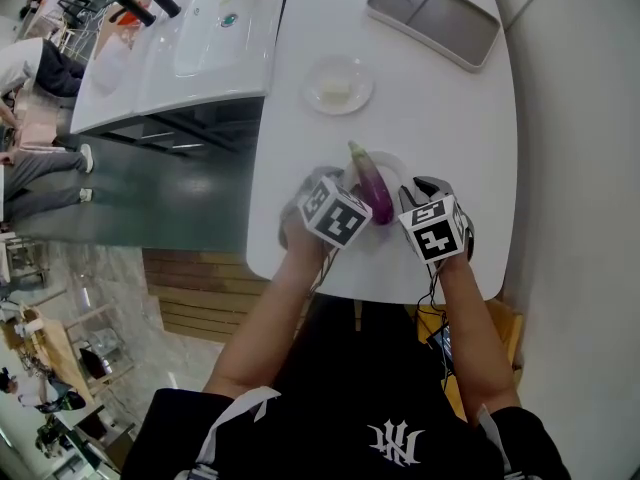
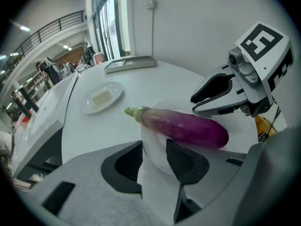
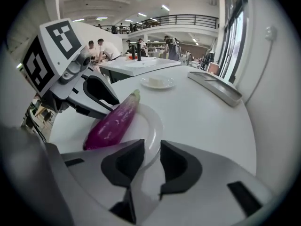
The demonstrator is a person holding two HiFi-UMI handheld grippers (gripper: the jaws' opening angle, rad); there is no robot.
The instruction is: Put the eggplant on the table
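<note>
A purple eggplant (image 1: 375, 190) with a green stem lies on a white plate (image 1: 393, 158) near the front edge of the white table (image 1: 440, 98). My left gripper (image 1: 322, 180) is at the plate's left side and my right gripper (image 1: 425, 186) at its right side. In the left gripper view the plate (image 2: 157, 149) has its rim in the gap of the left gripper (image 2: 154, 160), with the eggplant (image 2: 188, 126) just beyond. The right gripper (image 3: 151, 161) likewise straddles the plate (image 3: 148, 126) rim beside the eggplant (image 3: 113, 121). Both pairs of jaws stand apart from the rim.
Farther back on the table sit a small dish (image 1: 338, 85) with a pale piece on it and a grey two-part tray (image 1: 433, 15). A white counter with a sink (image 1: 200, 38) stands to the left. The table's front edge is just below the plate.
</note>
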